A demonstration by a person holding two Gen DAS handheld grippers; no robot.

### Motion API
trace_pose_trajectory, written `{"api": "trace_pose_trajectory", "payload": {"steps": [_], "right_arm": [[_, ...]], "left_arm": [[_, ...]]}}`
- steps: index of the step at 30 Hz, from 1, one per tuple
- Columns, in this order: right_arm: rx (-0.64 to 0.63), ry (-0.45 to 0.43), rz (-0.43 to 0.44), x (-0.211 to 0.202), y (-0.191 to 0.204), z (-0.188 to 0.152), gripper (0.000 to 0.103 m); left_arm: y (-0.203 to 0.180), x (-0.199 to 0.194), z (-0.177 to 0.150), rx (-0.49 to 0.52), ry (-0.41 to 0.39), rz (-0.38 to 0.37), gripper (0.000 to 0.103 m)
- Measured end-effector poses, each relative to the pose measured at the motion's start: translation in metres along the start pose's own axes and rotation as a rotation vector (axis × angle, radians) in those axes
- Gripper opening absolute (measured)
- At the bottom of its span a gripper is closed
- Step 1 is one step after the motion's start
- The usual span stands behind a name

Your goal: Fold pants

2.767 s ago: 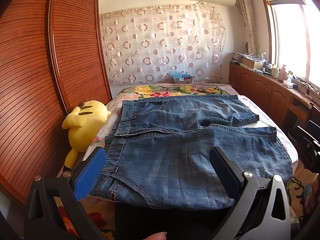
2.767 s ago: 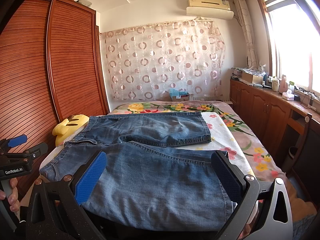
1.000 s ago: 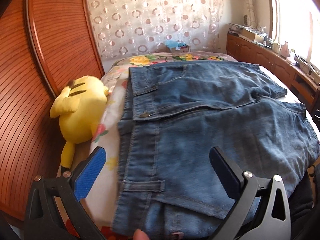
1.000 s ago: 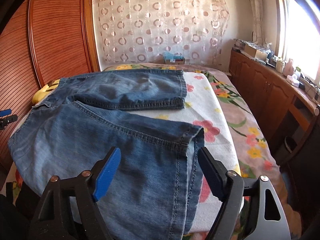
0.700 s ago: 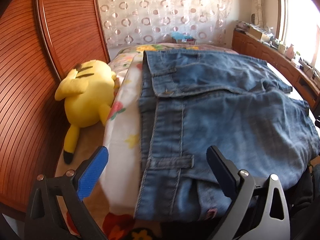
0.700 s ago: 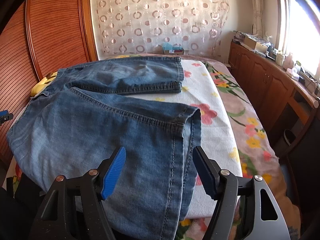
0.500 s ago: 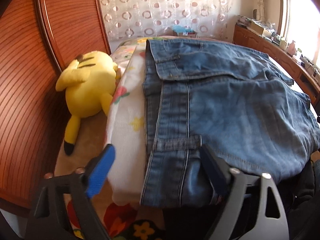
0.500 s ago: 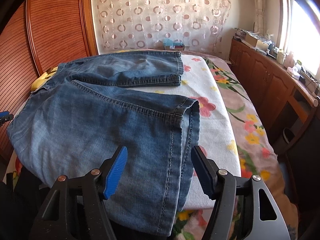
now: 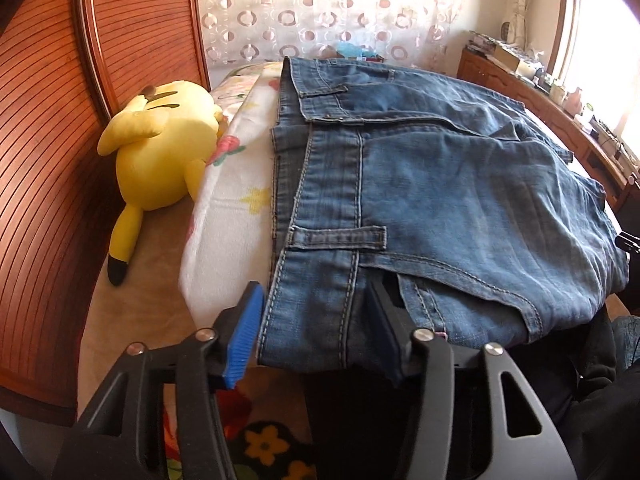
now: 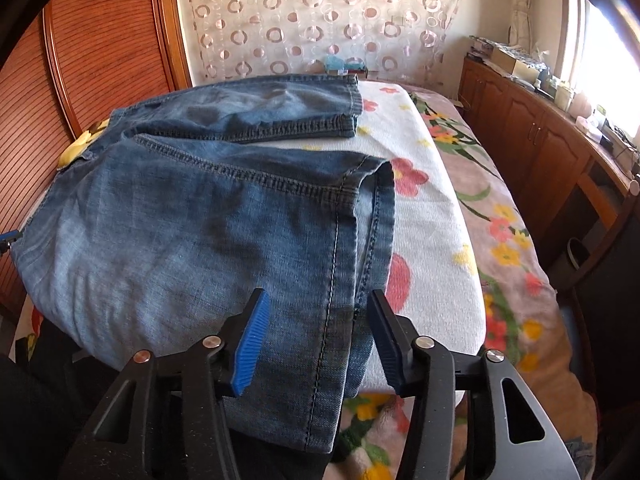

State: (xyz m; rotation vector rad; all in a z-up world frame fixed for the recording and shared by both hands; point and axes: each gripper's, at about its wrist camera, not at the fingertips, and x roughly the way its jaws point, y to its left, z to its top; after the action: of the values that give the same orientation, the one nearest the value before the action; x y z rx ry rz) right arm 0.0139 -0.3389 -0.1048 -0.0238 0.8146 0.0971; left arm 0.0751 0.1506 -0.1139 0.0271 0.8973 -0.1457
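Jeans point(image 9: 460, 184) lie across the bed point(image 10: 432, 264), long axis crosswise: left gripper point(image 9: 314, 326) straddles the waistband, right gripper point(image 10: 316, 338) the hem (both half-closing, pads not yet pinching).

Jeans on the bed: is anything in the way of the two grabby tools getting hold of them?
Nothing visible is in the way. The left tool has the waistband end of the jeans between its closing fingers, and the right tool has the leg hem there too. The yellow plush toy lies off to the side, beside the bed.
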Motion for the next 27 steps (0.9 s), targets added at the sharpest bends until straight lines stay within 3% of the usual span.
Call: {"api": "trace_pose_trajectory", "payload": {"steps": [2,4,8,10,14,27], "right_arm": [[-0.007,-0.002,-0.01,-0.002,-0.001,-0.001,0.048],[-0.004,-0.002,-0.012,-0.001,-0.002,0.001,0.035],[-0.016,0.001,-0.031,-0.006,-0.002,0.0,0.021],[-0.016,0.002,-0.014,0.0,-0.003,0.005,0.014],[-0.019,0.003,-0.002,0.014,-0.002,0.015,0.009],[-0.036,-0.116,0.008,-0.017,0.004,0.029,0.006]], "left_arm": [[-0.001,-0.001,-0.001,0.005,-0.005,-0.001,0.047],[-0.002,-0.001,0.0,0.008,-0.009,-0.001,0.041],[-0.005,-0.006,0.002,0.026,-0.027,-0.017,0.02],[-0.008,-0.006,0.002,0.047,-0.029,-0.011,0.019],[-0.009,-0.008,0.001,0.057,-0.035,-0.012,0.015],[-0.02,-0.039,0.031,0.116,-0.133,-0.004,0.011]]}}
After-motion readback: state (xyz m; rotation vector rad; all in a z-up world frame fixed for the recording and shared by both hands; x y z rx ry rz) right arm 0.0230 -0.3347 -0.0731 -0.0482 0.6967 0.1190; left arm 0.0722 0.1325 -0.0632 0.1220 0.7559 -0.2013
